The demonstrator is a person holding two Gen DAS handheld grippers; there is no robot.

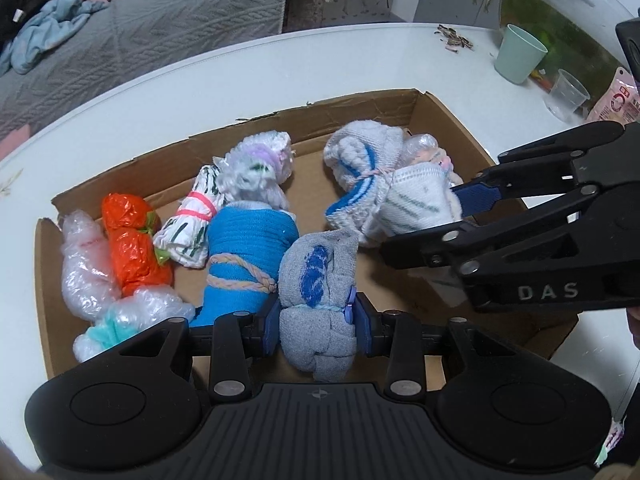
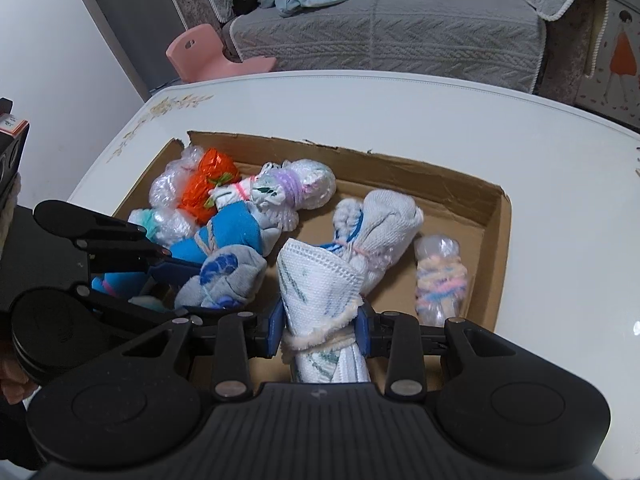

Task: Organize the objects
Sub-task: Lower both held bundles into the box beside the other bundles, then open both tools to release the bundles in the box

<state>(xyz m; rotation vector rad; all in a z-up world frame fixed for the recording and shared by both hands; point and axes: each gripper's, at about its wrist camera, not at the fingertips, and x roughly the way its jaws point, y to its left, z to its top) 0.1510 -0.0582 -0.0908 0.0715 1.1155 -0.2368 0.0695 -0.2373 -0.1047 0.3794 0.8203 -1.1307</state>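
Observation:
A shallow cardboard box (image 1: 452, 120) (image 2: 496, 216) lies on the white table and holds several tied bundles. My left gripper (image 1: 318, 326) is shut on a grey sock bundle with blue marks (image 1: 316, 280) (image 2: 224, 276), low over the box's near middle. My right gripper (image 2: 320, 330) (image 1: 456, 212) is shut on a white cloth bundle with green stripes (image 2: 320, 292) (image 1: 416, 196), just right of the grey one. Inside lie a blue bundle (image 1: 244, 256), a white and blue sock bundle (image 1: 360, 168) (image 2: 380, 224), an orange plastic bundle (image 1: 132, 240) (image 2: 204, 184), clear plastic bundles (image 1: 84, 264) and a yarn-wrapped clear roll (image 2: 440, 280).
A green cup (image 1: 518, 54), a clear cup (image 1: 566, 94), a pink packet (image 1: 618, 100) and a fish tank (image 1: 560, 12) stand at the table's far right. Seed husks (image 1: 454, 38) lie near them. A grey sofa (image 2: 380, 28) with clothes and a pink stool (image 2: 204, 54) lie beyond the table.

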